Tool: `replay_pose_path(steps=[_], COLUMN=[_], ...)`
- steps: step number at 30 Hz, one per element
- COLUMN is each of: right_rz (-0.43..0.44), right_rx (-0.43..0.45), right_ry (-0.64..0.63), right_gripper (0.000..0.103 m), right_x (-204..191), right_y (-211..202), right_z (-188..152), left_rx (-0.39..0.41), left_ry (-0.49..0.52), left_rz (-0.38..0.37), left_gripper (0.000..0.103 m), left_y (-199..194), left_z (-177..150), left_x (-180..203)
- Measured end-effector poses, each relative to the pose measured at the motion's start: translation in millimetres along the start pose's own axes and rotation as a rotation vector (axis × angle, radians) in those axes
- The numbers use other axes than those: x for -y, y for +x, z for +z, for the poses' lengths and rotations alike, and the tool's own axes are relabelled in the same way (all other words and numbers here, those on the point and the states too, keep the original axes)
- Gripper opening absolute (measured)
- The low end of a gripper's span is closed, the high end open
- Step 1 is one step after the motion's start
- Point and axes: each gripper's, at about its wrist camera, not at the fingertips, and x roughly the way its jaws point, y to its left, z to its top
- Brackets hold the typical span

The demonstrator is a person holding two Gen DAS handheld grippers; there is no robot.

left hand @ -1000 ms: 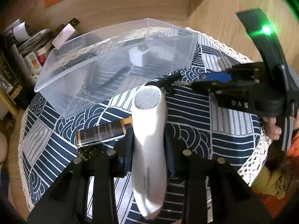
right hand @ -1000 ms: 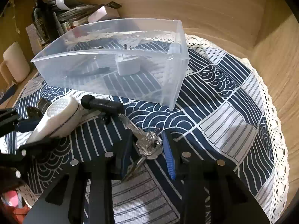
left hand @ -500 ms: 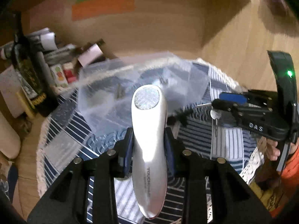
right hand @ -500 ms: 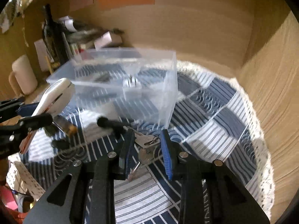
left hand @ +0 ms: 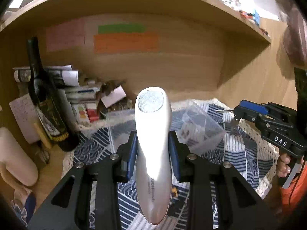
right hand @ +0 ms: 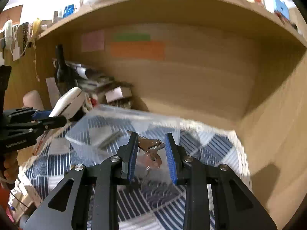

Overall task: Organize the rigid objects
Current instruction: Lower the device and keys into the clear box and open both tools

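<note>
My left gripper (left hand: 153, 140) is shut on a long white handheld device (left hand: 153, 153) with a round mesh head, held up above the table. It also shows in the right wrist view (right hand: 67, 103), at the left. My right gripper (right hand: 151, 147) is shut on a bunch of silver keys (right hand: 151, 149), lifted in the air. The right gripper shows in the left wrist view (left hand: 249, 113) at the right. A clear plastic bin (left hand: 201, 128) stands on the patterned cloth below both; in the right wrist view (right hand: 122, 130) it is blurred.
A blue and white patterned cloth (left hand: 239, 153) with a lace edge covers the round table. A dark wine bottle (left hand: 46, 103), boxes and papers (left hand: 82, 99) stand at the back left. A wooden back wall and a shelf above (left hand: 172, 5) enclose the space.
Both grippers have risen well above the table with their loads, the white device and the keys. The bin now sits lower in both views. The views are motion-blurred.
</note>
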Motion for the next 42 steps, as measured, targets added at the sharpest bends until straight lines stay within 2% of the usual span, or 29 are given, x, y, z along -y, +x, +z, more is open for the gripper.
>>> replay_pose_path(steps=[7,12,23,27,37,42], right_rz=[0.013,0.031,0.035,0.029,0.019,0.025], right_rx=[0.027,-0.022,-0.197,-0.243,-0.293,-0.291], right_ry=[-0.011,-0.003,0.01,0.0,-0.018,-0.008], right_gripper=[0.026,0.026,0.026,0.026,0.027,0.027], right_x=[-1.4,2.0,17.1,19.2,17.2,17.5], right_y=[21.3,47.9,94.6,107.0,116.4,111.5], right_z=[23.1,21.2,-13.3,-22.9,-30.3,-28.8], left_rx=[0.014,-0.008,-0.131,-0.174,-0.267,-0.246], left_ry=[-0.012,-0.003,0.029,0.069,0.076,0.082], left_rz=[0.023,0.041,0.027,0.036,0.009,0.018], left_gripper=[0.032,0.032,0.032,0.032,0.032,0.032], left_y=[18.9,45.2,109.0,129.2,157.5,148.9], left_z=[23.0,32.0,25.0,17.1,3.2,4.2], left_x=[-15.4,-19.6,-11.6,-1.4,6.2,8.8])
